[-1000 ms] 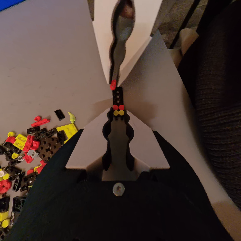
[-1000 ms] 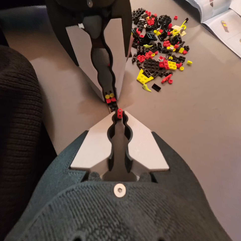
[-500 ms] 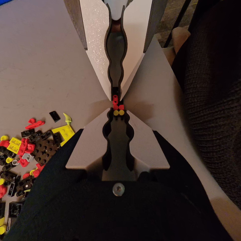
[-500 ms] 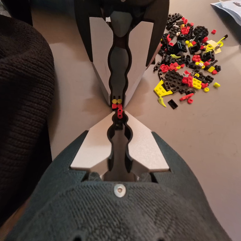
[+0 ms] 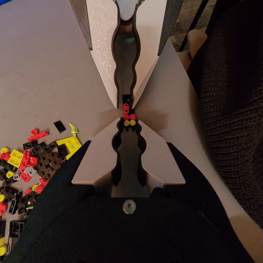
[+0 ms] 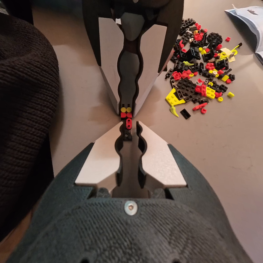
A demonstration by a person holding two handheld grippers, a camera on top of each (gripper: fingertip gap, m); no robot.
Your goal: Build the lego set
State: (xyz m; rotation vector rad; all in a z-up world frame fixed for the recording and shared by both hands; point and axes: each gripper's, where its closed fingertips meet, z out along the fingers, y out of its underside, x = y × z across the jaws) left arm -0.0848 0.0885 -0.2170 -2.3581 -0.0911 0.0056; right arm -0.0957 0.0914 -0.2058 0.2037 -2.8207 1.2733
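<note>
At the centre of the left wrist view, the left tool [image 5: 129, 123] is clamped narrowly on one end of a small black plate assembly [image 5: 128, 118], which carries two round yellow studs [image 5: 129, 123] at the fingertips and two red studs [image 5: 129, 117] just beyond them. A small red two-hole piece [image 5: 126, 108] sits on the black plate next to the red studs, along one side of it. The right tool [image 5: 125, 106] enters from the top centre of this frame, its white fingers [image 5: 105, 59] pointing down and flanking the far end of the plate.

At the centre of the right wrist view, the right tool [image 6: 129, 123] stands narrowly parted: the red two-hole piece [image 6: 128, 123] and the black plate's near end [image 6: 128, 135] lie between its tips, with a visible gap on the frame-right side, so it grips nothing. The left tool [image 6: 126, 112] descends from the top centre, holding the assembly at its yellow studs [image 6: 126, 109].

Outward, a loose pile of black, red and yellow bricks [image 5: 28, 159] occupies the lower left of the left view and the upper right [image 6: 199, 74] of the right view, resting on the grey counter [image 5: 42, 71]. A yellow wedge plate [image 6: 174, 98], a lime claw piece [image 6: 174, 111] and a small black tile [image 6: 185, 113] lie at the pile's near edge. A paper booklet [image 6: 249, 28] lies in the upper right corner of the right view. A dark knitted sleeve [image 6: 25, 85] fills the left edge.
</note>
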